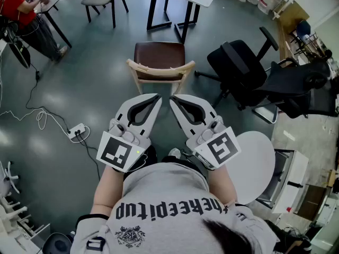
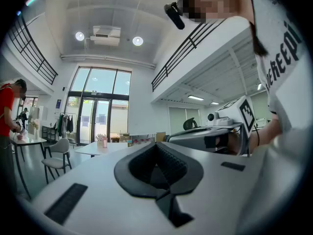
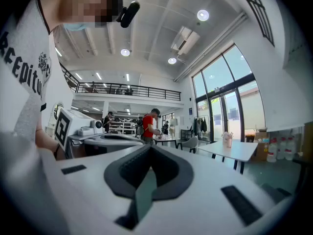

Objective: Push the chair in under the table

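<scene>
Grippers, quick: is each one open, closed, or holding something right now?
Left gripper: closed, holding nothing.
Right gripper: closed, holding nothing.

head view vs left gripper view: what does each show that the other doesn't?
Head view only: the wooden chair, a black office chair and a power strip on the floor. Left gripper view only: tall windows, ceiling lights and a balcony railing. Both: the left gripper and right gripper, shut and empty, and the person in red.
</scene>
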{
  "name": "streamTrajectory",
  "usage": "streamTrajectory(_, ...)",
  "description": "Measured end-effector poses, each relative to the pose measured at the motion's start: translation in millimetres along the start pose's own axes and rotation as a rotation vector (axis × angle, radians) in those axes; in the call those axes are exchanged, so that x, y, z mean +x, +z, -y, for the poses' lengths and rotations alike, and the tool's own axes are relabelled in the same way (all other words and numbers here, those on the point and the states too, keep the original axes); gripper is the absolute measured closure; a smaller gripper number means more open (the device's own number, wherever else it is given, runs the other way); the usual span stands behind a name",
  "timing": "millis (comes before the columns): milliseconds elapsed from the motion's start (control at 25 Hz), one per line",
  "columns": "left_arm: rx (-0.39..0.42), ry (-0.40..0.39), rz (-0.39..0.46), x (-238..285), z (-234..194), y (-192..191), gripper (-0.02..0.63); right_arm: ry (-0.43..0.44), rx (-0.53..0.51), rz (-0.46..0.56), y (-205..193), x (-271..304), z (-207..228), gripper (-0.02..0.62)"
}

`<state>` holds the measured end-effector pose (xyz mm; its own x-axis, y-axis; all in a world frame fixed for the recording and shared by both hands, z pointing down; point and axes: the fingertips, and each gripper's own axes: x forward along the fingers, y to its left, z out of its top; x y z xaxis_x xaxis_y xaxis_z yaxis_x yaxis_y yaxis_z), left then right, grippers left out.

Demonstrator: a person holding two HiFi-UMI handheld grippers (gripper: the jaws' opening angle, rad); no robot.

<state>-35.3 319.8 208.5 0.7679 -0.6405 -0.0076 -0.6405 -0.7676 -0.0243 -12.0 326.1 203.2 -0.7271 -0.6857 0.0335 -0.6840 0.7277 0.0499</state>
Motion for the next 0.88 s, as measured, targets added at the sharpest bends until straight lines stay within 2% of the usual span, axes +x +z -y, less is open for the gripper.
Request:
streamTrajectory(560,-0.002,-0.058,-0.015,7.4,-34.0,-6.9,0.595,-0.033,0.004,-0.023,-6.0,36.6,7.2,0.586)
streamTrajectory(880,0.032,-0.133,-0.02,10.0,-59.3,-16.1,0.595,-0.077,0.032,-0.038,-19.0,66.1,11.1,0.584)
